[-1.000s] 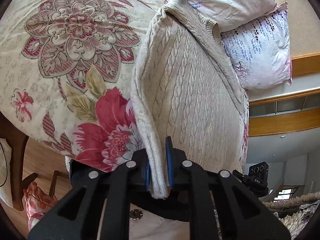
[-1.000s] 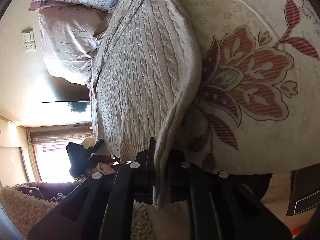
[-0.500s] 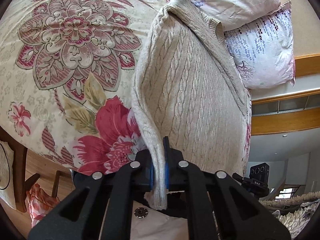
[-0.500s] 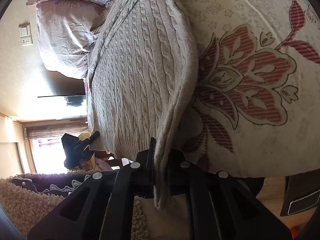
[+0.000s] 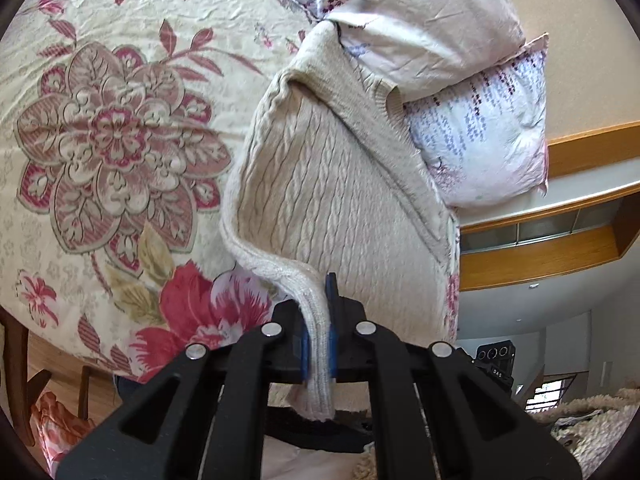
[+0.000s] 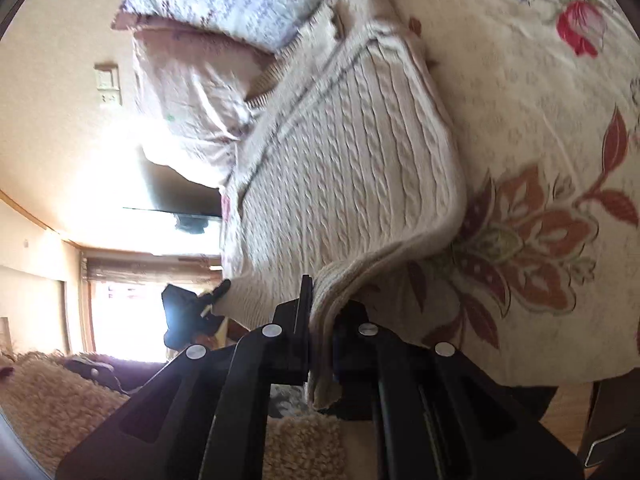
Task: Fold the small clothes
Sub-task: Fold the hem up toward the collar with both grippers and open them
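A cream cable-knit sweater (image 5: pixel 340 200) lies on a floral bedspread (image 5: pixel 100 140), its collar toward the pillows. My left gripper (image 5: pixel 318 320) is shut on the sweater's near hem corner, which is pinched between the blue pads and lifted off the bed. In the right wrist view the same sweater (image 6: pixel 340 184) stretches away, and my right gripper (image 6: pixel 322 320) is shut on the other hem corner, raised above the bedspread (image 6: pixel 540 120). The hem hangs between the two grips. The other gripper (image 6: pixel 192 308) shows as a dark shape at the left.
Two pillows (image 5: pixel 460 80) lie at the head of the bed, just beyond the sweater's collar. A wooden ledge (image 5: pixel 540 248) runs along the wall at right. A fluffy beige garment (image 6: pixel 60 400) lies near me. Wooden floor and chair legs (image 5: pixel 16 360) are under the bed's edge.
Both grippers have lifted the hem corners up off the bed and drawn back a little. The sweater's near edge now curls up from the bedspread. Left pads pinched tighter.
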`<action>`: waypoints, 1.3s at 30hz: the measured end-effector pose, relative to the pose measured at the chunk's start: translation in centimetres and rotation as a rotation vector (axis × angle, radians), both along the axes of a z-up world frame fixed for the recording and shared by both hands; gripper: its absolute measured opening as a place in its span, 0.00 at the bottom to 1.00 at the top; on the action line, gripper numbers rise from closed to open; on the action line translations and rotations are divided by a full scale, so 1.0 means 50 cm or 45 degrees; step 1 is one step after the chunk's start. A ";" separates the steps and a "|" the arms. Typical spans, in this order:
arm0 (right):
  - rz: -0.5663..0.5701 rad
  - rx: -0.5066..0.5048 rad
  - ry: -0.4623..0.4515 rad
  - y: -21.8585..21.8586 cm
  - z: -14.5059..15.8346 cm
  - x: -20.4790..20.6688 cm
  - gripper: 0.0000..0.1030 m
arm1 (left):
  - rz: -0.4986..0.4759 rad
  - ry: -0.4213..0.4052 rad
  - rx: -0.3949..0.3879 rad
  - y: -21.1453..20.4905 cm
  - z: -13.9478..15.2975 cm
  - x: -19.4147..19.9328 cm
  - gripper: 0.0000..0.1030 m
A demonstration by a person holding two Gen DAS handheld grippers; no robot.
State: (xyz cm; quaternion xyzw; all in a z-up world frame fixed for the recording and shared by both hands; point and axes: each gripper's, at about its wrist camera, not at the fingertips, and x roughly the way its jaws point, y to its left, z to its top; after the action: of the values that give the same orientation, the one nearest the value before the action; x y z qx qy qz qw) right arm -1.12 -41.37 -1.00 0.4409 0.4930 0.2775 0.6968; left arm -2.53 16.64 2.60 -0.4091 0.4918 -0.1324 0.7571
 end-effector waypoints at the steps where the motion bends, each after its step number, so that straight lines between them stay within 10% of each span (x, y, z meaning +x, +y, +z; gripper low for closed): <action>1: -0.027 0.013 -0.030 -0.008 0.009 0.007 0.07 | 0.015 -0.023 -0.016 0.004 0.007 0.007 0.06; 15: -0.369 0.020 -0.271 -0.023 0.096 0.238 0.07 | 0.132 -0.290 -0.060 0.011 0.093 0.287 0.06; 28: -0.631 -0.314 -0.059 0.017 0.027 0.449 0.07 | 0.334 -0.086 -0.037 -0.018 -0.006 0.494 0.06; 39: -0.815 -0.119 0.230 -0.023 -0.050 0.479 0.08 | 0.525 0.094 -0.117 -0.013 -0.080 0.518 0.08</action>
State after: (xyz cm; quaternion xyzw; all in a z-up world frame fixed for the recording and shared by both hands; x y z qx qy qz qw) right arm 22.83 -42.54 -3.48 0.5639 0.4014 -0.0186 0.7215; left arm 23.37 15.98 -1.38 -0.5398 0.4186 0.0180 0.7301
